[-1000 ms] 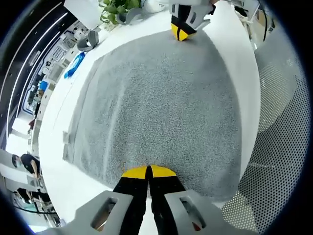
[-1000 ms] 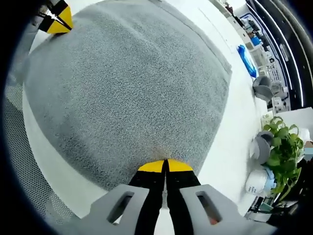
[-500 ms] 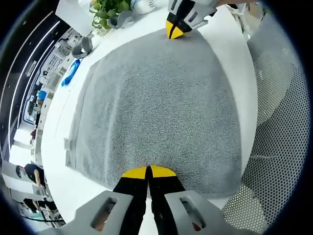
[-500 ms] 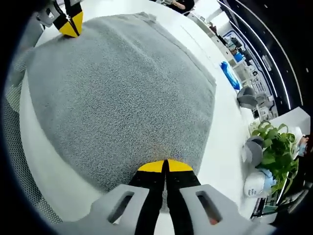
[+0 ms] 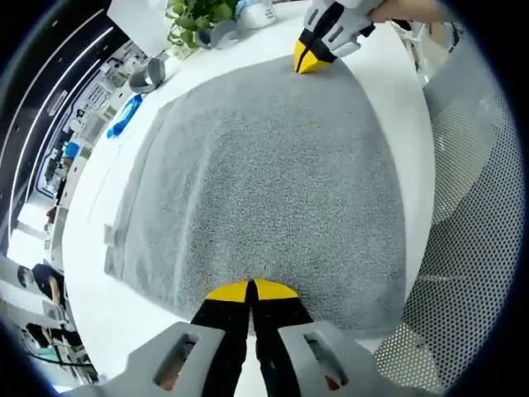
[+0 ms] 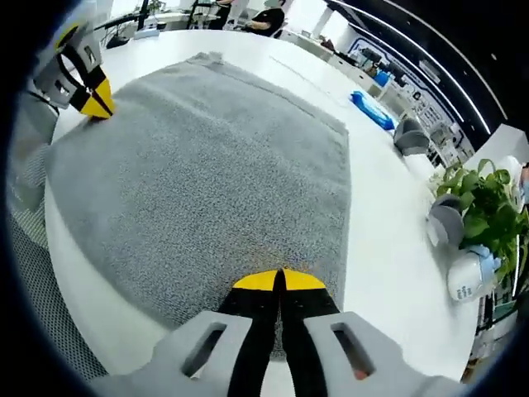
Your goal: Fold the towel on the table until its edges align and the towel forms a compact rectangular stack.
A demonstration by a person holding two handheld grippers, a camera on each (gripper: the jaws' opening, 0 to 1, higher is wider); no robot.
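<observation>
— What changed? 
— Both near corners have come up a little off the white worktop (image 6: 388, 248).
— Where's the towel? 
— Grey towel (image 5: 273, 182) lies spread, stretching forward from both tongs. Left tongs (image 5: 250, 289) and right tongs (image 6: 279, 281) each pinch a near corner, equally close; its far edge lies straight ahead.

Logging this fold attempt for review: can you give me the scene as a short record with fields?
towel: grey towel, spread flat and unfolded on the white table
left tool: shut on the towel's near edge
right tool: shut on the towel's near edge
beside towel: potted plant, blue object
fold progress: not started
</observation>
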